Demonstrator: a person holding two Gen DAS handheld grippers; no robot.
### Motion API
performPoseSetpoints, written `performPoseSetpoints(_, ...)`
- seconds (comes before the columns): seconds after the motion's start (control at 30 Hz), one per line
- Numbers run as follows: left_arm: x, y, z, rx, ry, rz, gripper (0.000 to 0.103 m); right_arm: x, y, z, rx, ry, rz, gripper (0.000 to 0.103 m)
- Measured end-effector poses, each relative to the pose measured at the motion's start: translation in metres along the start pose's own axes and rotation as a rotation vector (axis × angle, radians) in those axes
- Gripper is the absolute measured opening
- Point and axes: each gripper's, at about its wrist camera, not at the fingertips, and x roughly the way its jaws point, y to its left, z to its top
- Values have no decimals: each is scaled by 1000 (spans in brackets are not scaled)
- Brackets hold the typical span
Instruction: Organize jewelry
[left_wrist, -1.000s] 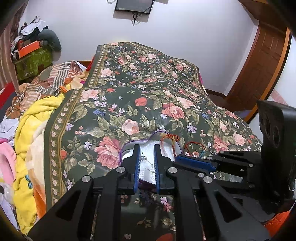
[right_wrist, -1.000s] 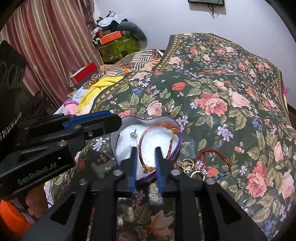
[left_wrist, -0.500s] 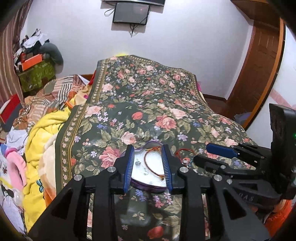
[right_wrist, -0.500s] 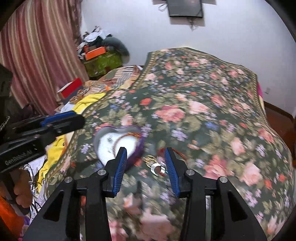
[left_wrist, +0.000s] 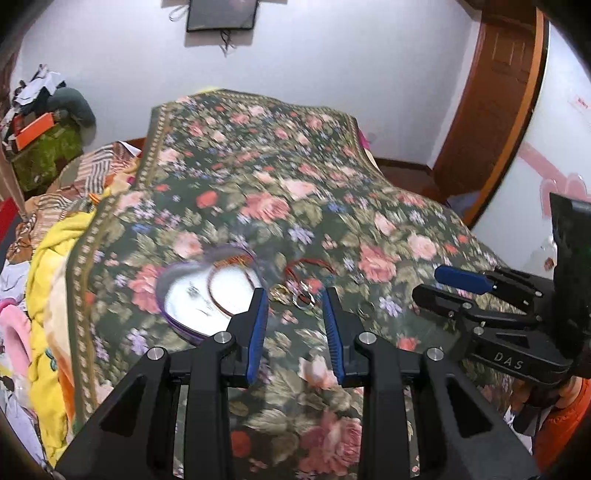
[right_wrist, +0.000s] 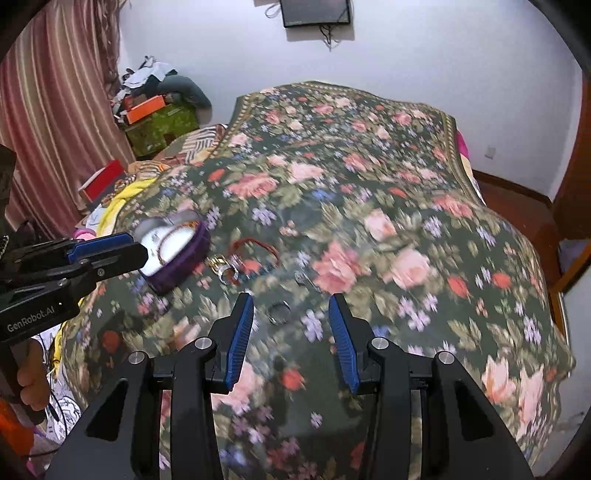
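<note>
A bed (right_wrist: 424, 206) under a dark floral bedspread (left_wrist: 258, 177) carries the jewelry, all of it gathered toward the near end, closer to the left edge than the right. A purple heart-shaped box (right_wrist: 177, 258) with a white lining sits nearest the left edge; a reddish beaded loop (left_wrist: 229, 291) lies inside it, along with a small pendant that is too blurred to make out. Just beside the box on the bedspread are a red cord bracelet (right_wrist: 258, 245) and a small cluster of gold and silver rings (right_wrist: 223, 269), the rings touching or overlapping, though motion blur makes that hard to settle. A single dark ring (right_wrist: 279, 312) lies apart from the cluster, nearer the foot edge.

The left hand-held gripper (left_wrist: 293, 314) hangs above the bedspread with its blue-padded fingers spread and nothing between them; the ring cluster (left_wrist: 291, 295) shows past its tips. Its jaws have just been opening. The right hand-held gripper (right_wrist: 291, 319) is likewise spread and empty, poised over the bedspread with the dark ring showing in the gap between its fingers but not touched, and its jaws have also just been opening.
</note>
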Motion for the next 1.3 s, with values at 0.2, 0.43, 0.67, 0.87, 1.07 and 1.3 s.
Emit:
performPoseSetpoints(0.2, 15, -12, -14, 14, 59, -23, 29, 8, -9, -18, 20, 58, 0, 39)
performPoseSetpoints(0.43, 35, -16, -26, -3, 123, -66, 29, 21, -8, -27, 7, 102, 14, 39)
performPoseSetpoints(0.67, 50, -18, -30, -3, 149, -83, 29, 41, -6, -19, 7, 144, 70, 39)
performPoseSetpoints(0.87, 63, -6, -25, -47, 164, -92, 29, 53, 3, -10, -39, 168, 99, 39)
performPoseSetpoints(1.07, 74, 2, -20, -74, 166, -90, 29, 67, 4, -8, -44, 200, 114, 32)
performPoseSetpoints(1.3, 86, 4, -17, -62, 174, -69, 29, 74, 1, -4, -28, 203, 122, 20)
